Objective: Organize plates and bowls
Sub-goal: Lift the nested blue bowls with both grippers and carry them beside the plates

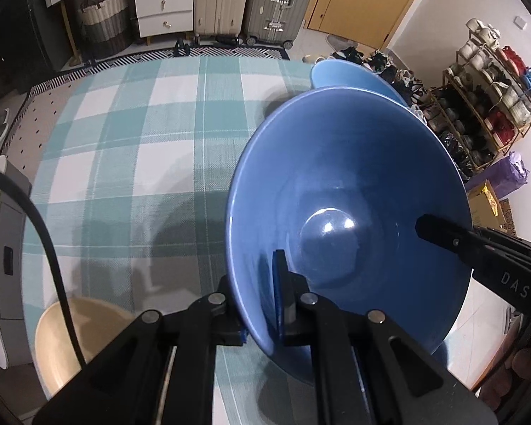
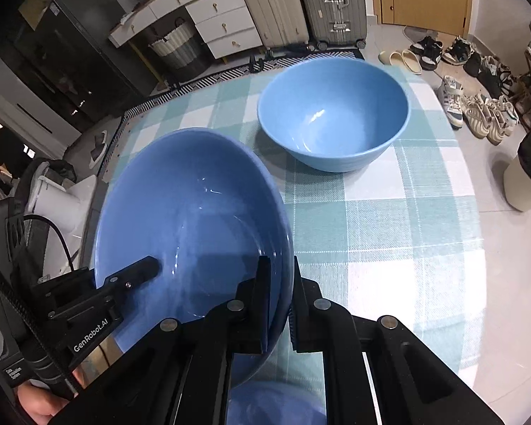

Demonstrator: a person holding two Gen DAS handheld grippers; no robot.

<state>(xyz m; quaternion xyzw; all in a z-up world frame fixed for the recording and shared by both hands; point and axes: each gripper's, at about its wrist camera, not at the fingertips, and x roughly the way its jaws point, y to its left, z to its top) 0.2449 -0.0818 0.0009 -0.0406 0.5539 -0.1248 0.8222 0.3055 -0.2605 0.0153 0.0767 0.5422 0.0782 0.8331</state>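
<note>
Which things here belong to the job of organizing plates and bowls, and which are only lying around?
Job:
- dark blue bowl, gripped on opposite rims by left gripper and right gripper
- light blue bowl on the table
- beige bowl at the table's edge

Lying about:
- suitcases
- shoes
- drawers

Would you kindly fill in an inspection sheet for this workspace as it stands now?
Surface: table under a teal checked cloth.
Job's things: dark blue bowl held tilted; light blue bowl upright on the cloth; beige bowl at the near edge.
Clutter: nothing seen.
Grippers: left gripper and right gripper each clamp the dark blue bowl's rim, on opposite sides.
Cables: black cable near the beige bowl.
Surroundings: suitcases, drawers, shoe rack.
</note>
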